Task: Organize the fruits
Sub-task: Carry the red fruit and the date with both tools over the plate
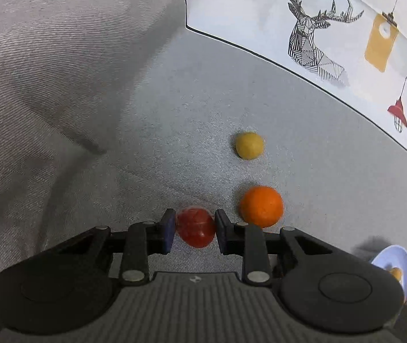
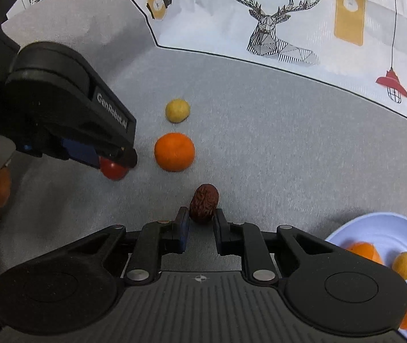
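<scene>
**Both grippers closed on small fruit over the grey cloth**

A grey woven cloth [image 2: 275, 148] covers the work surface, with a white printed sheet showing a line-drawn deer [image 2: 272, 28] and hanging lamps behind it.

The cherry tomato [image 1: 196, 227] sits on the cloth between the pads of the left gripper [image 1: 194, 228], which has closed on its two sides. It looks smooth, glossy and thin-skinned, so it is probably light, slippery and easy to burst; a gentle hold across its widest part seems safest. The dried red date [image 2: 204, 203] is pinched at its lower end by the right gripper [image 2: 202, 223], its jaws drawn in tight. Wrinkled and firm-looking, it should tolerate pressure and resist slipping, though a hold nearer its middle would steady it.

Just beside the tomato lies a mandarin [image 1: 261, 206], and beyond that a small yellow fruit [image 1: 249, 145], both loose on the cloth. To the right, a pale blue plate [image 2: 375, 228] already carries mandarins and another yellow fruit.
</scene>
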